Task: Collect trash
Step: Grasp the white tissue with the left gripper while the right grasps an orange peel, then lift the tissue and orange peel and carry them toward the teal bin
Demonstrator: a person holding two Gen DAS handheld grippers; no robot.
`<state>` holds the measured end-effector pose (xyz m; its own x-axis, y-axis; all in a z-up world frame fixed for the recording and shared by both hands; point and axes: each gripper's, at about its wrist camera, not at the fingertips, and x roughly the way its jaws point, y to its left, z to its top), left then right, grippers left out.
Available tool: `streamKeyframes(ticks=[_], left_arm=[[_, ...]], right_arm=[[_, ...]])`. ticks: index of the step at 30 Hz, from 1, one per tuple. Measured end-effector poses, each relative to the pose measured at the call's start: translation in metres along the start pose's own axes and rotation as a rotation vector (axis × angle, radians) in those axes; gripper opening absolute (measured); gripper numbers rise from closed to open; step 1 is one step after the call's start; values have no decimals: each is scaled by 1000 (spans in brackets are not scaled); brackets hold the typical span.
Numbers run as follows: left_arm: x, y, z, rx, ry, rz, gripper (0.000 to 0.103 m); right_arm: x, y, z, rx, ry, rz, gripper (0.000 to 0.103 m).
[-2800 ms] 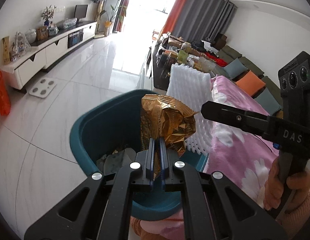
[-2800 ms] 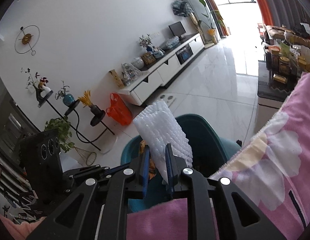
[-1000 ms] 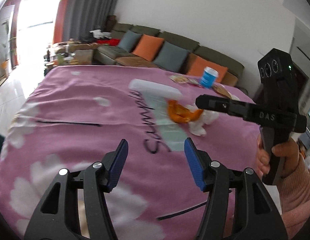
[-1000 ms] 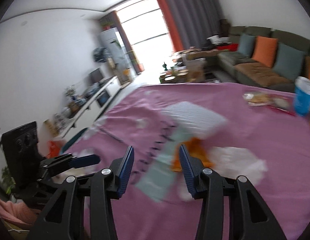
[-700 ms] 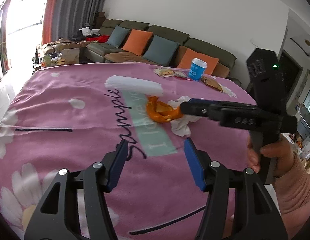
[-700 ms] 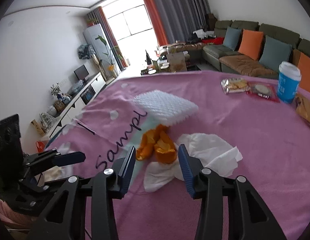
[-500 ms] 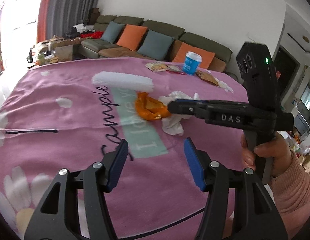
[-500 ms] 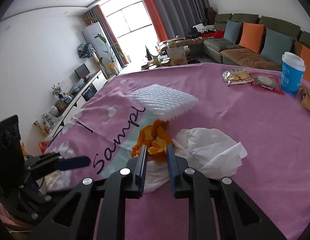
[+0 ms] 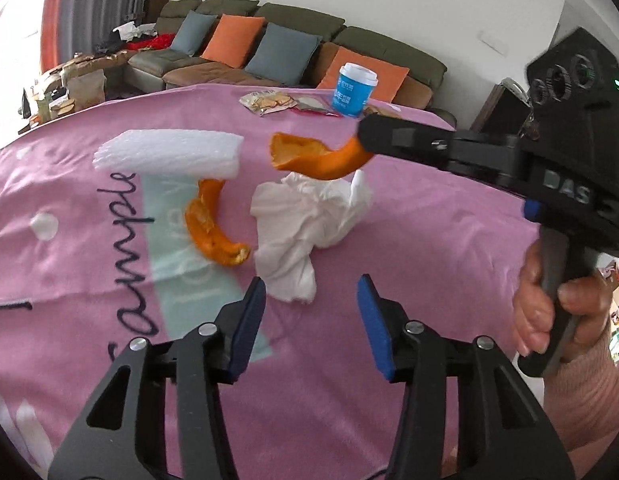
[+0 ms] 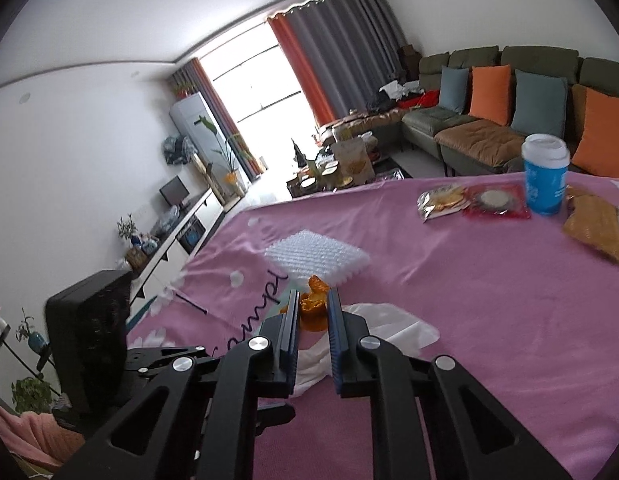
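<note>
An orange peel strip (image 9: pixel 317 158) hangs clear of the pink tablecloth (image 9: pixel 409 240), pinched in the right gripper (image 10: pixel 313 304); a second peel (image 9: pixel 213 232), crumpled tissue (image 9: pixel 309 216) and white foam pad (image 9: pixel 169 154) remain uncollected; the left gripper (image 9: pixel 311 320), jaws narrowing, holds nothing near the tissue.

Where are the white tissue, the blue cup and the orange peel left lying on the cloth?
White tissue (image 9: pixel 309 216): left wrist view, crumpled middle.
Blue cup (image 9: pixel 352 96): left wrist view, its side.
Orange peel (image 9: pixel 207 232): left wrist view, curved middle.
</note>
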<state>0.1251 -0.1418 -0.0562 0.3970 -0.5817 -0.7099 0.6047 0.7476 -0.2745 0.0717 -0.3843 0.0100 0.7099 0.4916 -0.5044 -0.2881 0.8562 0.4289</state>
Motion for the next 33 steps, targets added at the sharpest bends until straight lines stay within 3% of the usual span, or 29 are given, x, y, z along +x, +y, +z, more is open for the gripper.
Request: streamKeyframes(ticks=[6, 9, 13, 15, 19, 22, 33], left_arm=[[16, -3, 13, -9, 25, 22, 45], [18, -12, 21, 31, 9, 44, 58], [26, -18, 31, 54, 7, 82, 60], [33, -19, 35, 50, 17, 90, 54], [46, -15, 37, 39, 44, 108, 29], [43, -12, 36, 27, 38, 80, 11], [-22, -10, 7, 46, -56, -21, 10]], right_arm=[[-8, -8, 1, 15, -23, -1, 12], [-9, -14, 0, 31, -32, 1, 12], [-11, -20, -1, 47, -39, 0, 12], [-12, -22, -2, 54, -42, 2, 12], [-14, -26, -3, 66, -46, 9, 12], [-15, -27, -3, 67, -48, 15, 12], [-16, -13, -2, 62, -54, 66, 12]])
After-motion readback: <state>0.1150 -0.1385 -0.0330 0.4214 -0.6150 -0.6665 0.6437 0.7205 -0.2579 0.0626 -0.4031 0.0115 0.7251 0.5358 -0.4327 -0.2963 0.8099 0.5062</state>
